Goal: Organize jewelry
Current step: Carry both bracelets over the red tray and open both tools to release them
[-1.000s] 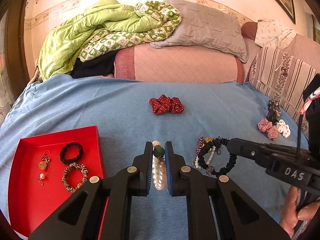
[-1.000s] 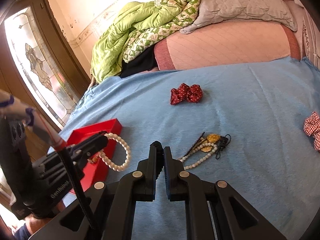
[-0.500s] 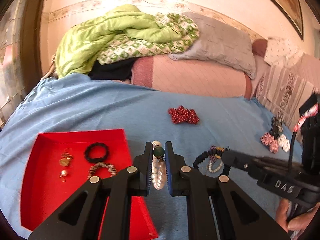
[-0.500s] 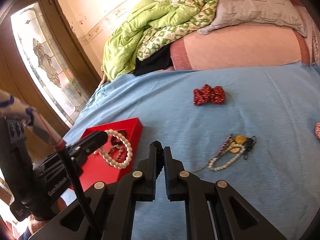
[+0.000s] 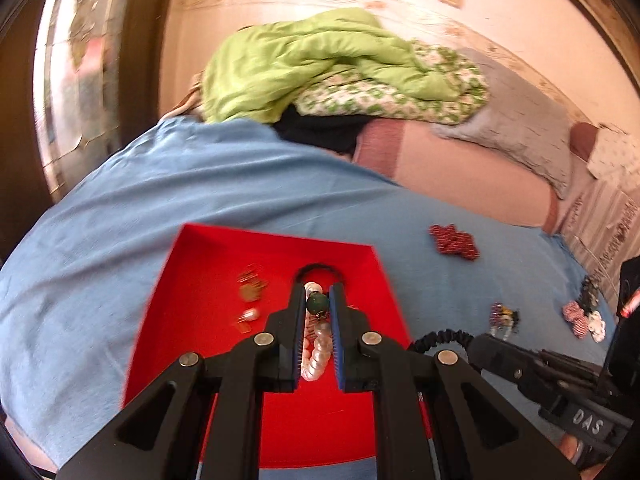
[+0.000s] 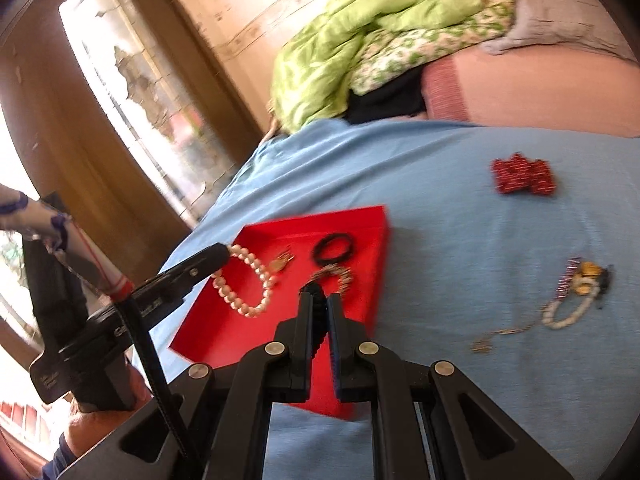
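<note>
Left gripper [image 5: 317, 300]: clenched on a pearl bracelet [image 5: 317, 354] with a dark green bead [image 5: 317, 303] between the pads; held above the red tray [image 5: 200, 280].
Right gripper [image 6: 319, 300]: clenched on a black ruffled hair band [image 6: 318, 312]; in the left wrist view the band's loop [image 5: 440, 338] curves out from the tip, just off the tray's right edge.
Pearl bracelet, right wrist view: hangs as a loop [image 6: 244, 280] from the left gripper's tip, over the left part of the tray; touching the tray floor or not, cannot tell.
Red tray: lies on the blue bedspread [image 5: 120, 208], toward its left side, near the door with patterned glass [image 6: 152, 92].
Tray contents, left to right: gold earrings [image 5: 251, 284] and a small pearl piece [image 5: 249, 315], blurred; a black hair tie [image 6: 334, 251]; a brown beaded bracelet [image 6: 334, 274] just below that tie.
Bedspread, right of tray: a red dotted bow [image 6: 522, 178] well apart from the tray; a tangle of beads, gold charms and a white bracelet [image 6: 576, 296] nearer the front.
Far right, left wrist view: checked and white bows [image 5: 584, 318] near the striped cushion [image 5: 608, 220].
Background: green quilt [image 5: 320, 68] heaped on a pink bolster [image 5: 460, 168], grey pillow [image 5: 528, 128] beside it.
</note>
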`<action>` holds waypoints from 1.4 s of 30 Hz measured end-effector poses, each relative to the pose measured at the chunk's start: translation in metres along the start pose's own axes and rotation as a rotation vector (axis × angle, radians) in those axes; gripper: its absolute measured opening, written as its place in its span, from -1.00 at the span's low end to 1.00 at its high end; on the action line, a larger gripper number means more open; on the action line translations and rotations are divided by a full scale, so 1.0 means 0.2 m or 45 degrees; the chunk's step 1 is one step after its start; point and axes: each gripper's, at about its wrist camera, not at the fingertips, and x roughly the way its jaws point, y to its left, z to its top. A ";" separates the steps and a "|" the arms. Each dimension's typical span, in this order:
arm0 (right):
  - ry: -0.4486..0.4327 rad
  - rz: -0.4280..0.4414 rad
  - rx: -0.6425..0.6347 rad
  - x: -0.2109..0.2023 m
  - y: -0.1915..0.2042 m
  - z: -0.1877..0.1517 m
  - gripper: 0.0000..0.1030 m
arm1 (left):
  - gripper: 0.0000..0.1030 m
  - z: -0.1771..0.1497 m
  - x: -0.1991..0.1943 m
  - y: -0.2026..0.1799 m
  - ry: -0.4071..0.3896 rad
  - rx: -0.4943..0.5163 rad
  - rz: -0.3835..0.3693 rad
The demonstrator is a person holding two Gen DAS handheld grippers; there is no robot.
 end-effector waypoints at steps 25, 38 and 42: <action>0.181 -0.069 -0.059 0.44 0.04 -0.10 -0.81 | -0.78 -0.10 0.26 0.23 0.247 -0.132 0.150; 0.158 -0.049 -0.048 0.38 0.00 -0.07 -0.67 | -0.77 -0.09 0.25 0.22 0.229 -0.121 0.183; 0.131 -0.044 -0.018 0.34 -0.03 -0.05 -0.67 | -0.74 -0.08 0.24 0.21 0.210 -0.112 0.191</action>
